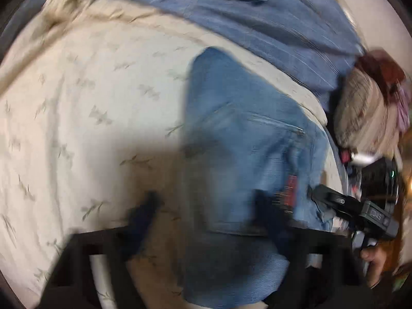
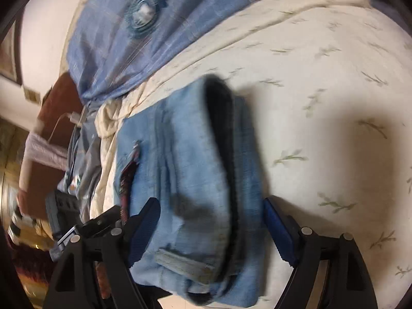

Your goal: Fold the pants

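The pants [image 2: 195, 175], light blue jeans, are laid on the bed [image 2: 322, 103], on its cream leaf-print cover and near the side edge where that cover bunches up, so that a flat, soft base is offered for folding. They are already doubled into a thick bundle, with the waistband and a belt loop turned toward the right wrist camera. The right tongs [image 2: 211, 226] are held steeply downward with the jaws spread wide to either side of this bundle; the blue pads stand beside the denim, and whether they press on it cannot be told, so no grip is claimed. This straddling stance is judged to serve for gathering the whole thickness at once. The left tongs [image 1: 206, 206] are blurred; the jaws appear partly open, one finger [image 1: 144, 213] over the bare cover and the other over the denim, with nothing seen clamped. A blue blanket [image 2: 128, 38] is heaped at the far edge, clear of the work.
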`<state>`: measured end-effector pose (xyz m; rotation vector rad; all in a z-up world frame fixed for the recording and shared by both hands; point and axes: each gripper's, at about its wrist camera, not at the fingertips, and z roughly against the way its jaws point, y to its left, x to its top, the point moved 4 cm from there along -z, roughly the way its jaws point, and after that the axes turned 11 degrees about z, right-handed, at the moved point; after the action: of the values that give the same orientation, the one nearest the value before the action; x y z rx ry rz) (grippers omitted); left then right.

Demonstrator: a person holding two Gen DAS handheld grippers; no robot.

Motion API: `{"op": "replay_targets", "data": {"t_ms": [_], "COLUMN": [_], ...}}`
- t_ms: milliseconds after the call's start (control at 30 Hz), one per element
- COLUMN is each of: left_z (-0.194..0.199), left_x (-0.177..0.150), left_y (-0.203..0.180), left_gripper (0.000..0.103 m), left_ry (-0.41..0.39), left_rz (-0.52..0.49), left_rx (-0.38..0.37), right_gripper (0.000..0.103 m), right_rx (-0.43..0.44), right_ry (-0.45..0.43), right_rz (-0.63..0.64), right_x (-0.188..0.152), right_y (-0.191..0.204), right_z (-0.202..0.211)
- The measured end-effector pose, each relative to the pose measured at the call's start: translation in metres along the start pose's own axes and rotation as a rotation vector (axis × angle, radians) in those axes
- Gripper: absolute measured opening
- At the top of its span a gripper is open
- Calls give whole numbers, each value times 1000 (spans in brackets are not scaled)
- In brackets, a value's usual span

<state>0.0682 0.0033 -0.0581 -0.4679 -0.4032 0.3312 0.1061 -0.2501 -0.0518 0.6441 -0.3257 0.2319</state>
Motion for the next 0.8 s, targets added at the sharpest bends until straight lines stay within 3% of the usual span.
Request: {"op": "replay_targets", "data": {"t_ms": [33,100,233,533,800], "left_z": [4,6,16,63,79], "left_x": [-1,-3,-5,16,63], "left_y": [-5,-16,-28,-45,-64], "left_gripper": [45,36,29,25,25], "left_ry": [-13,-42,-91,-195,-256], "left_rz": [-21,-57,-98,-156,-166], "left_rx": [34,68,96,92,98], "right_gripper": [59,42,26,22,22], "right_rx": [-32,-78,-111,-127,-113], "right_ry": [18,32,7,-100,-171], "right_rz": [24,72,108,207,229], "right_x": [-2,-3,0,30,79], "right_y": [4,12,24,76,94], "right_z": [-2,-3,10,49,61]}}
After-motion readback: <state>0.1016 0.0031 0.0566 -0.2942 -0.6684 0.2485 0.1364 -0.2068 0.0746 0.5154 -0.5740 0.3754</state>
